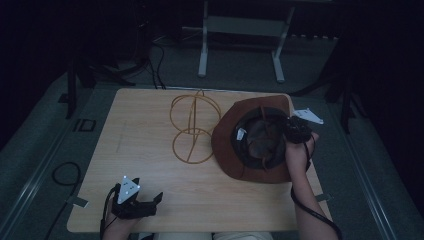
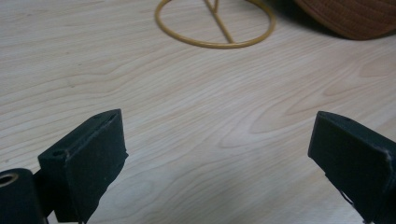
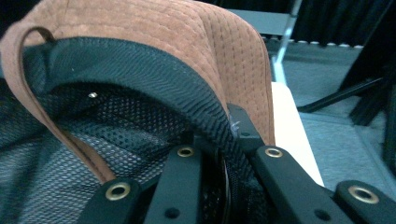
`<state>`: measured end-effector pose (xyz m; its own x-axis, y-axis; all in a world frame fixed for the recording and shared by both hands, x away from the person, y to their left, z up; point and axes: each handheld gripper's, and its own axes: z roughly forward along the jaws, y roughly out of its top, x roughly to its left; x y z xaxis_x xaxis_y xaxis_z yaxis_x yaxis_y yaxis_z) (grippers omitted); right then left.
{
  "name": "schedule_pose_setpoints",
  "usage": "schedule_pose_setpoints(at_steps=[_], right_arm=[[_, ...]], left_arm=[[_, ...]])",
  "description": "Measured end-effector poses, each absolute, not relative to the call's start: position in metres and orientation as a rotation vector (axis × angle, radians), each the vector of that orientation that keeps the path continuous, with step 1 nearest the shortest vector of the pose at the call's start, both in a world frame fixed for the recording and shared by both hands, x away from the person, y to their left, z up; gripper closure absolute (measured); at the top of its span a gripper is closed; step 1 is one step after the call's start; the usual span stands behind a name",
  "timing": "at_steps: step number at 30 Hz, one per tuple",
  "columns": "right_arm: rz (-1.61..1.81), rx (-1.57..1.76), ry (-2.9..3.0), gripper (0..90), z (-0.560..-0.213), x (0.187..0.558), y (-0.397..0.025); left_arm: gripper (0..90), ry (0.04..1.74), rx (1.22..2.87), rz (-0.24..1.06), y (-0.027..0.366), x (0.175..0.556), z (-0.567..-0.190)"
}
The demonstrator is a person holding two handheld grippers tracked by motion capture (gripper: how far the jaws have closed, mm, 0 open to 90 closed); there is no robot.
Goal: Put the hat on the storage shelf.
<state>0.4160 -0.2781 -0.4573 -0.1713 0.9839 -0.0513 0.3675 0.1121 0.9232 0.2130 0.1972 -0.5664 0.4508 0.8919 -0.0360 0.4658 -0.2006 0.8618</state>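
A brown suede hat (image 1: 226, 147) lies upside down at the right of the wooden table (image 1: 140, 130), showing its dark mesh lining (image 3: 116, 130). My right gripper (image 1: 296, 131) is at the hat's right side, shut on the black inner band and brim (image 3: 154, 28). A brown chin strap (image 3: 46, 116) loops across the lining. A gold wire hat stand (image 1: 192, 125) lies on the table's middle, left of the hat; its ring (image 2: 215, 45) is ahead of my left gripper. That left gripper (image 1: 155, 204) rests near the front left edge, open, with bare wood between its jaws (image 2: 217, 140).
Beyond the table a grey metal frame (image 1: 240, 30) stands on the carpet. Cables (image 1: 65, 175) lie on the floor at the left. The table's right edge (image 3: 289, 121) is close behind the hat. Dark curtains surround the area.
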Motion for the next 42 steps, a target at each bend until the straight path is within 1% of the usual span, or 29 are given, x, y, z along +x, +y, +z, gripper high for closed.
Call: schedule_pose_setpoints(at_steps=[6,13,22,33,38,42], right_arm=[[1.08,1.34,1.678,84.6,-0.457,0.392,-0.287],[1.097,1.316,1.676,84.5,-0.456,0.354,-0.298],[1.153,1.271,1.649,84.5,-0.442,0.309,-0.306],[1.215,1.239,1.66,84.5,-0.436,0.286,-0.296],[1.224,1.226,1.686,84.5,-0.437,0.281,-0.29],[1.228,1.206,1.687,84.4,-0.437,0.275,-0.285]], left_arm=[[4.6,1.121,1.843,0.574,0.181,0.217,-0.556],[5.4,1.092,1.824,0.521,0.16,0.225,-0.535],[5.4,0.975,1.866,0.504,0.117,0.233,-0.495],[6.4,0.802,1.923,0.462,0.054,0.246,-0.464],[10.9,0.739,1.934,0.47,0.032,0.252,-0.454],[12.1,0.726,1.957,0.464,0.013,0.261,-0.452]])
